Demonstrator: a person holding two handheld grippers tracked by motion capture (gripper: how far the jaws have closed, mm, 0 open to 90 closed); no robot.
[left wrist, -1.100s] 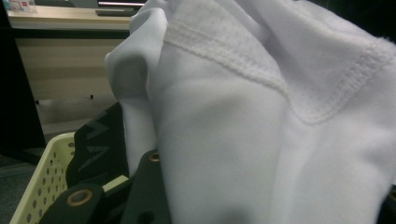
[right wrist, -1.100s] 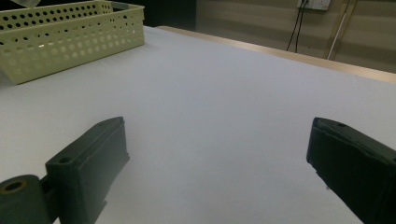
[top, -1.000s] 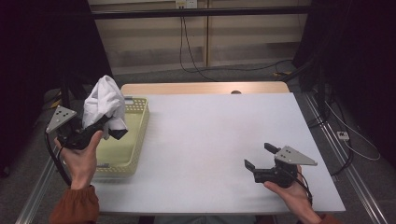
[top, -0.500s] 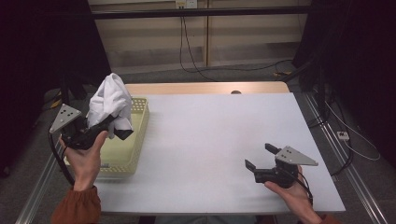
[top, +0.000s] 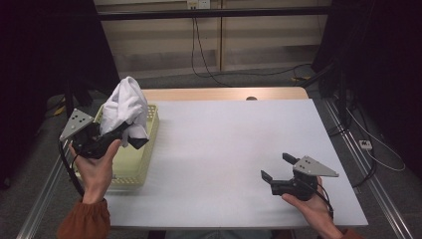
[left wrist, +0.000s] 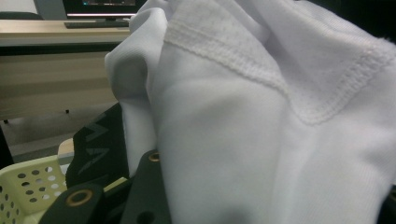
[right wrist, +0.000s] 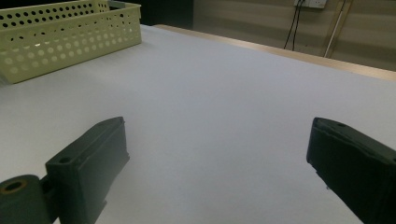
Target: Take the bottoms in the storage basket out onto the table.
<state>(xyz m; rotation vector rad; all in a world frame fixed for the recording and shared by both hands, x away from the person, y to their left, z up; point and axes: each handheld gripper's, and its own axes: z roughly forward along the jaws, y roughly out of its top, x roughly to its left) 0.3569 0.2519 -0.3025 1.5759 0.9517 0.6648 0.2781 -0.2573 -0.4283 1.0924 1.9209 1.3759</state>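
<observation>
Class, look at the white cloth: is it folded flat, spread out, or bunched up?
Bunched up. The cloth hangs in loose folds, clamped in the left gripper above the basket; the left gripper view shows crumpled hems.

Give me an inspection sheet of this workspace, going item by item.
Surface: white table, bare in the middle.
Job's things: white cloth bunched and lifted above the yellow perforated basket at the table's left edge.
Clutter: nothing seen.
Grippers: left hand-held gripper shut on the white cloth; right hand-held gripper open, holding nothing, low over the table's near right.
Cables: black leads on the floor behind; one trailing from each gripper.
Surroundings: dim room, wooden panelling behind.
</observation>
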